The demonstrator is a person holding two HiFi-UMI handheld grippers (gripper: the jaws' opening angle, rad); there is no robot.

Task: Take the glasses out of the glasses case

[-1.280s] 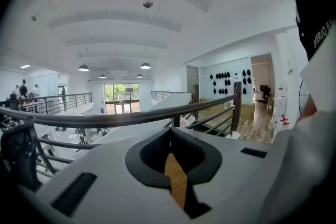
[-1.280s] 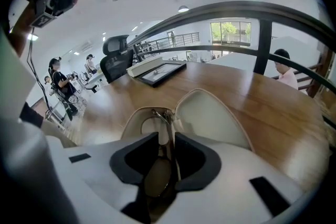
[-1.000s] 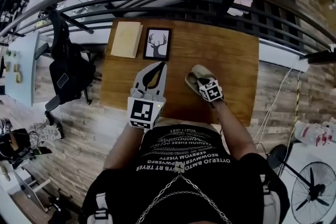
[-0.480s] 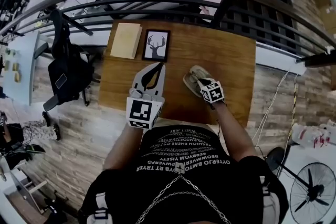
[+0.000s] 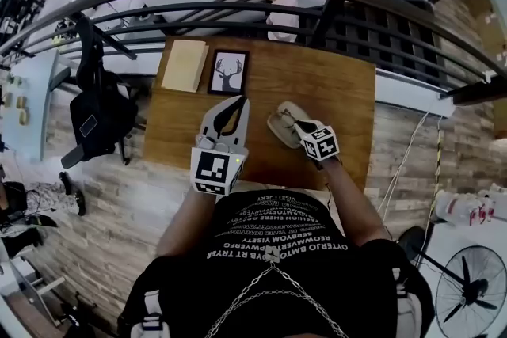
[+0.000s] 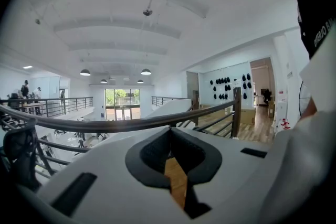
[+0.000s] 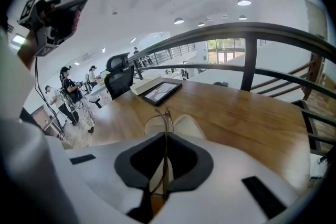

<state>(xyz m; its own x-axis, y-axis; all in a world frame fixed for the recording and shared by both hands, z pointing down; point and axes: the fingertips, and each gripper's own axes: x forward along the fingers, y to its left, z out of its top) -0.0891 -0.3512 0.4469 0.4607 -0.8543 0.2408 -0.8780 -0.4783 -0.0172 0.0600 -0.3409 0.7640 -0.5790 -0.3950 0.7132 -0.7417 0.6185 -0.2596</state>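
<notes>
While the glasses case [image 5: 277, 123] lay open at frame centre, the right gripper [image 5: 296, 127] pinched the glasses [image 7: 166, 118] above it — left gripper [image 5: 236, 100] clenched, empty.

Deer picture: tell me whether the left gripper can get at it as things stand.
Probably yes. The left gripper points at the deer picture, nothing between them; the glasses case and right gripper sit off to its right. Its jaws are together and would need opening.

The wood table [image 5: 341, 91] holds a case [image 5: 279, 119] under the right claw [image 5: 296, 125]. A picture [image 5: 228, 72] and a book [image 5: 184, 66] lie past the left claw [image 5: 240, 100].
</notes>
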